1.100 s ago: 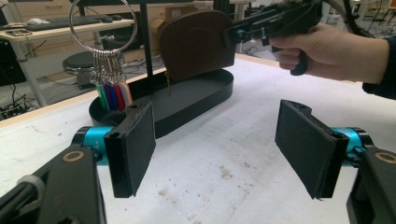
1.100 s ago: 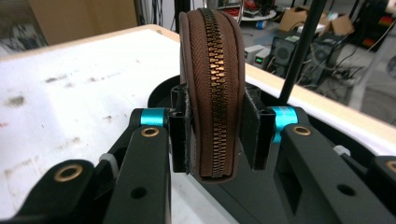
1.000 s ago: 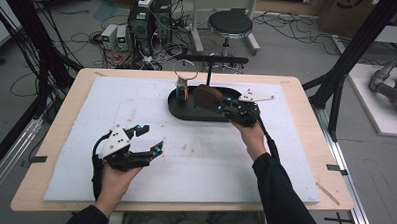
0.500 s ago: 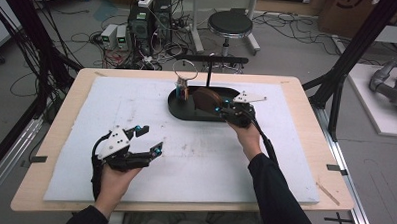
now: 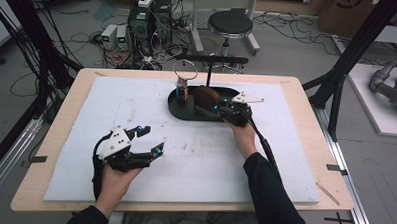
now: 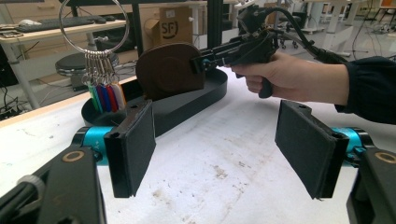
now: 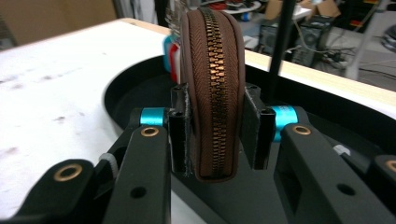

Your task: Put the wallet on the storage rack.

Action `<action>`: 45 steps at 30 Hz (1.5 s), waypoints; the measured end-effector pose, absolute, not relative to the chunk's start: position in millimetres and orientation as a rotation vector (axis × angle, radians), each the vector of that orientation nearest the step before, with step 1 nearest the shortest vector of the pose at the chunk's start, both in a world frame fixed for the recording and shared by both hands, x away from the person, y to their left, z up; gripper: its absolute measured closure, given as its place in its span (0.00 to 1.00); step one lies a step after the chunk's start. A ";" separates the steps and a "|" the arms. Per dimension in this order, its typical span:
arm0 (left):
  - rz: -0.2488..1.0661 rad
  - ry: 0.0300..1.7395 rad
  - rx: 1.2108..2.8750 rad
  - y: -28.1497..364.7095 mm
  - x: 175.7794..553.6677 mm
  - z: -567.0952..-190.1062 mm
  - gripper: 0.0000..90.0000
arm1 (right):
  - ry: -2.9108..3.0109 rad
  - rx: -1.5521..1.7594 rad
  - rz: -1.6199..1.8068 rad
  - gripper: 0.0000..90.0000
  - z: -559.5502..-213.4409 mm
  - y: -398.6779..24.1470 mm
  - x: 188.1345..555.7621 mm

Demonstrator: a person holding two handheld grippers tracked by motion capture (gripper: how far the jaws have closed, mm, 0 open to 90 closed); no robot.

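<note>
Brown zip pouch (image 7: 212, 88) stands on edge over the black tray (image 5: 186, 111), pinched flat-side between the right gripper (image 5: 225, 106) jaws, zipper edge facing the camera. Left gripper (image 5: 146, 141), jaws spread and empty, sits well apart at the tray's seven o'clock on the surface (image 5: 210, 157).

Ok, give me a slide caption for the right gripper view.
Right gripper clamps a brown zippered pouch over the black tray.
</note>
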State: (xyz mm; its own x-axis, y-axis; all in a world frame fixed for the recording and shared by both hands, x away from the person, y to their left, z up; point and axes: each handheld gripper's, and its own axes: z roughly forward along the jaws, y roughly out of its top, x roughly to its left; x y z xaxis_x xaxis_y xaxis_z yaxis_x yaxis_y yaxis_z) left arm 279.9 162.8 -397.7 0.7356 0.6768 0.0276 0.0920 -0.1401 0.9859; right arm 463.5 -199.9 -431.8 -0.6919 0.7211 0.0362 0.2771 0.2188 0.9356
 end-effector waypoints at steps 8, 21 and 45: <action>0.559 0.616 1.661 161.0 280.5 -399.1 0.32 | 2.093 0.980 1.396 0.76 -439.3 -205.2 468.6; 0.549 0.614 1.666 159.8 283.2 -400.3 0.32 | 2.132 1.021 1.280 0.70 -443.9 -211.2 472.8; 0.568 0.617 1.688 160.5 281.8 -402.5 0.32 | 2.107 1.009 1.167 0.44 -428.0 -218.6 466.3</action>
State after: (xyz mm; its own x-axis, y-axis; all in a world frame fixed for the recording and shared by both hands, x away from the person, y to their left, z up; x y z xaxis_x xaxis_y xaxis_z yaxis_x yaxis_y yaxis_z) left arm 281.8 160.5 -402.5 0.7406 0.6706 0.0419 0.0972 -0.1687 0.9809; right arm 466.3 -218.6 -428.0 -0.5845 0.8067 -0.0867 0.3545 0.3500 0.8671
